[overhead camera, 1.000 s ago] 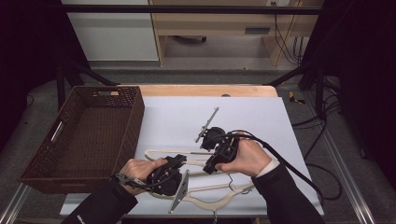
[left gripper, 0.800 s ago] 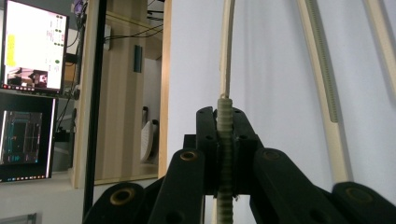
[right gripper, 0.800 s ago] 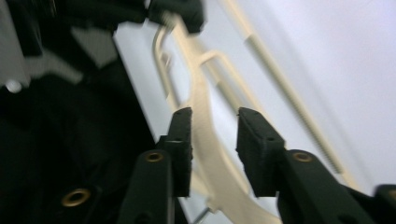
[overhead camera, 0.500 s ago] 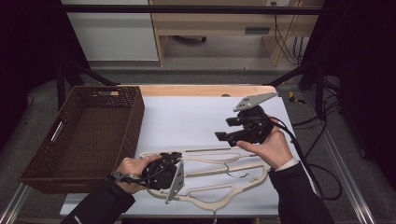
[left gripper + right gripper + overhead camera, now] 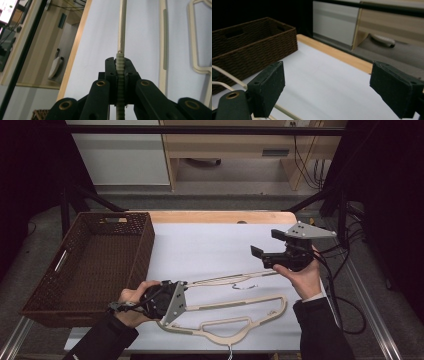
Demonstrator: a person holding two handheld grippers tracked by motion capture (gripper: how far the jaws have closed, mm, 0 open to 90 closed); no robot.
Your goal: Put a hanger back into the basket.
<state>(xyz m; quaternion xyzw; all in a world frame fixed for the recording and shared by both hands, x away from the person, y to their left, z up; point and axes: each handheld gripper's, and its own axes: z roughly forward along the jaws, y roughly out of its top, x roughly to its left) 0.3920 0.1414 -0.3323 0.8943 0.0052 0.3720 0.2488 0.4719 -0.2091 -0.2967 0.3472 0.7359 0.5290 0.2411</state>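
At the near edge of the white table top [image 5: 210, 250] lies a cream clothes hanger [image 5: 227, 325], flat, its looped end toward the person and its long bar running off to the right. Just beyond it, the left gripper [image 5: 181, 287] is clamped on the ridged arm of a second cream hanger [image 5: 227, 281]. In the left gripper view the black jaws press from both sides on that ribbed bar [image 5: 120, 75], which runs straight on between them across the table. The left hand [image 5: 131, 306] holds this gripper low over the table, close beside the front right corner of the brown wicker basket [image 5: 95, 265].

Farther off and to the right, the right gripper [image 5: 260, 251] is held above the table, well apart from both hangers, pointing left toward the basket. Its jaws have just been opening and stand wide with nothing between them; the right gripper view shows bare table between the two pads [image 5: 268, 87]. The thin cream rods at that view's lower left are probably part of a hanger, though too little shows to be sure.

The basket stands at the table's left side. Beyond the far wooden edge is a pale cabinet [image 5: 120, 155].
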